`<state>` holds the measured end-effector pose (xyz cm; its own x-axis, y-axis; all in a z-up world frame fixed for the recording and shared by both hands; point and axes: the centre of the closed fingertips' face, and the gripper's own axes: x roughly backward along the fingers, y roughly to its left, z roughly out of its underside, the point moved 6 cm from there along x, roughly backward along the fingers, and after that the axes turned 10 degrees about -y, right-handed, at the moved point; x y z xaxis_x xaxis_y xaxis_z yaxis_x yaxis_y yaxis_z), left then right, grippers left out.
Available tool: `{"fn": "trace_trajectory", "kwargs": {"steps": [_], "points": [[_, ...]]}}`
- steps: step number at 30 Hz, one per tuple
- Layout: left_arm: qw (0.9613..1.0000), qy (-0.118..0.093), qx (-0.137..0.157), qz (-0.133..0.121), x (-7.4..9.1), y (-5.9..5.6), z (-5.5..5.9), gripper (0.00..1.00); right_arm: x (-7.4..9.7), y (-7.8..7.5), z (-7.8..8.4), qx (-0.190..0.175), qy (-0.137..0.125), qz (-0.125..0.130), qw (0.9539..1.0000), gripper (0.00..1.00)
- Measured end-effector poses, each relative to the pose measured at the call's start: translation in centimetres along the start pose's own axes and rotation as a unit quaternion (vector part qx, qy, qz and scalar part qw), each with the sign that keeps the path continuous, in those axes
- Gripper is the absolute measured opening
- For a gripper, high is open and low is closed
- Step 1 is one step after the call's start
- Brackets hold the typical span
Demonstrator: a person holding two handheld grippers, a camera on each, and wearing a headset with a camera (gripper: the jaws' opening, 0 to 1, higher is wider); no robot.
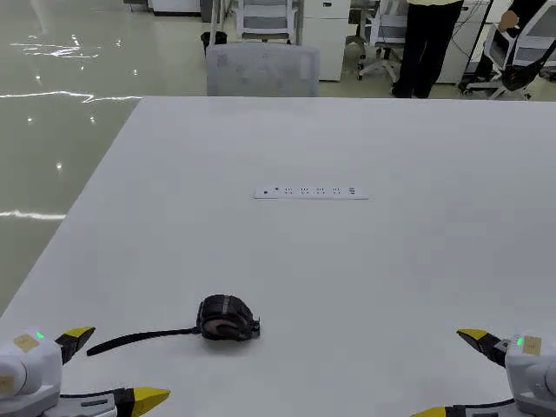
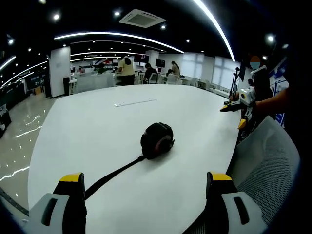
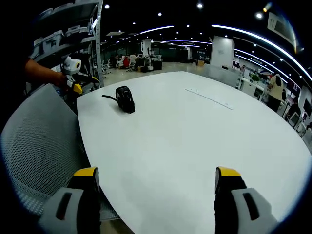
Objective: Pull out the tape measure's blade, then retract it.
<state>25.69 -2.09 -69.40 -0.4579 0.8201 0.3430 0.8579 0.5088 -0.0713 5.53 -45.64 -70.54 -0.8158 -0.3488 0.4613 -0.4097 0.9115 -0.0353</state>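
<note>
We're holding both grippers at the near edge of the counter point(image 1: 365, 261), and neither is touching anything. The left gripper point(image 1: 115, 365) is gaping wide and empty, and the right gripper point(image 1: 452, 373) is just as open with nothing between its jaws. The tape measure point(image 1: 228, 318) is lying on the counter near that edge, closer to the left gripper and well apart from the right. A dark strap point(image 1: 139, 340) is trailing from it toward the left gripper.

Here's what we're worrying about. The counter looks smooth, so if one gripper tugs the blade while the case isn't pinned, the whole case is likely going to slide along. That strap is inviting a wrong grab too. On the return, a blade let go too freely could whip back and kick the case toward the edge.

We're struggling to find the blade's hook: it's too small to make out in any view, and we can't tell which way the mouth is facing. Both grippers are being cut off by the bottom of the head view.
</note>
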Motion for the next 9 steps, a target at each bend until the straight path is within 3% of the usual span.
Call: {"fn": "trace_trajectory", "kwargs": {"steps": [9], "points": [[1.0,-0.005,0.0,0.005,0.08,0.23,-0.88,1.0,0.44,-0.11,-0.16,-0.001,-0.008,0.011,0.9999,1.0]]}}
